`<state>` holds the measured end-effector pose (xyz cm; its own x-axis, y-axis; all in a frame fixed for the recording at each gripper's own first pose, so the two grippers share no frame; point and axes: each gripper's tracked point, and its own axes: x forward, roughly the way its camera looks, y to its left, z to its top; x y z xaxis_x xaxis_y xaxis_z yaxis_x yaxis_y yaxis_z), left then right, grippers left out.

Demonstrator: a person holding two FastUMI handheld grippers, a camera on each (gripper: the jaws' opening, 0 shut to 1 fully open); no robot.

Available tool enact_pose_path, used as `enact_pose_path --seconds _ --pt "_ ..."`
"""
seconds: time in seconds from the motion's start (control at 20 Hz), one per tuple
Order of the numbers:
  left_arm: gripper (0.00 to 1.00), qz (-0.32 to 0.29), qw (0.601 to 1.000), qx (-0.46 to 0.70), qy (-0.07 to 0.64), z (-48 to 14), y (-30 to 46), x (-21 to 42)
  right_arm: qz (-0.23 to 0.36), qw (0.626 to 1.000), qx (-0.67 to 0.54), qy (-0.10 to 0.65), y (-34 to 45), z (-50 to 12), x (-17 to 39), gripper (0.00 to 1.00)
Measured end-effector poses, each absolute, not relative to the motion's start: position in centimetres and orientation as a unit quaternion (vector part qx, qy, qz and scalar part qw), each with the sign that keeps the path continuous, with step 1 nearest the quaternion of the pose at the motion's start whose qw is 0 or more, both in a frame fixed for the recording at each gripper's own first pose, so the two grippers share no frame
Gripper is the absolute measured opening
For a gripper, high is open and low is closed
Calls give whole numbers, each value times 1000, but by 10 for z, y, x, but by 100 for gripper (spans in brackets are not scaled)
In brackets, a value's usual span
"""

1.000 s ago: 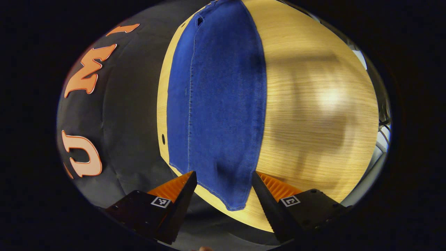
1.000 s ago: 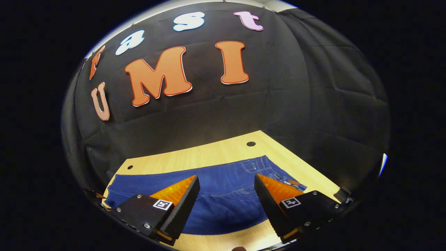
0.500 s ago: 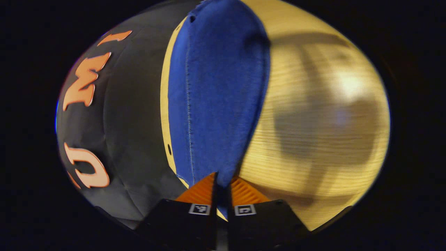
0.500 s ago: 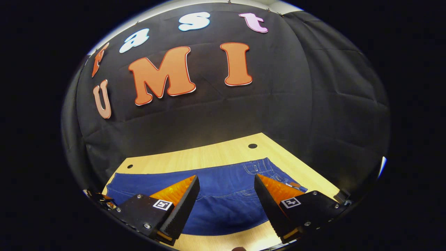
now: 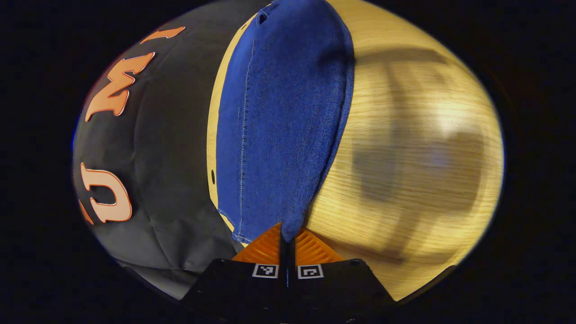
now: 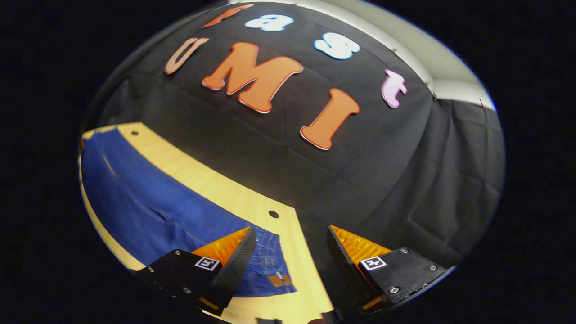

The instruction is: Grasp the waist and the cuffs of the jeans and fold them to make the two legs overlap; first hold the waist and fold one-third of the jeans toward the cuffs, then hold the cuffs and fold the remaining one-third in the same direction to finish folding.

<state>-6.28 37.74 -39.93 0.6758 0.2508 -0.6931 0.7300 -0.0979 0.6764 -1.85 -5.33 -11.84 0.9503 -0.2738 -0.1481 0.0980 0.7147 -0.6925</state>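
Light wood-grain table [image 5: 405,135], small round holes near its far edge, blue jeans [image 5: 279,126] lying flat along that edge, bare tabletop beside them, waist end near the corner.

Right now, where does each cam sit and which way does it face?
Left gripper view: rides the left gripper, looking along the jeans from the cuff end; own fingers pinch the cuff.
Right gripper view: rides the right gripper, tilted, above the waist end, facing the booth wall; fingers apart.
Shared: jeans, wooden table.
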Motion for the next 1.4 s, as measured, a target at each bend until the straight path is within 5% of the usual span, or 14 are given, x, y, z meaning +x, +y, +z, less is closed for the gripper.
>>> enact_pose_path --seconds 0.3,0.6,1.05,1.4 --pt "1 -198 576 706 361 -397 376 -68 -19 803 -560 204 -108 -176 -55 97" --pt "1 -200 558 720 361 -394 371 -67 144 672 -682 250 -119 -263 -65 97" --pt "1 -197 537 733 368 -394 369 -66 242 595 -709 290 -132 -333 -40 98" --pt "1 -196 535 735 367 -394 369 -65 233 607 -716 254 -119 -335 6 94"
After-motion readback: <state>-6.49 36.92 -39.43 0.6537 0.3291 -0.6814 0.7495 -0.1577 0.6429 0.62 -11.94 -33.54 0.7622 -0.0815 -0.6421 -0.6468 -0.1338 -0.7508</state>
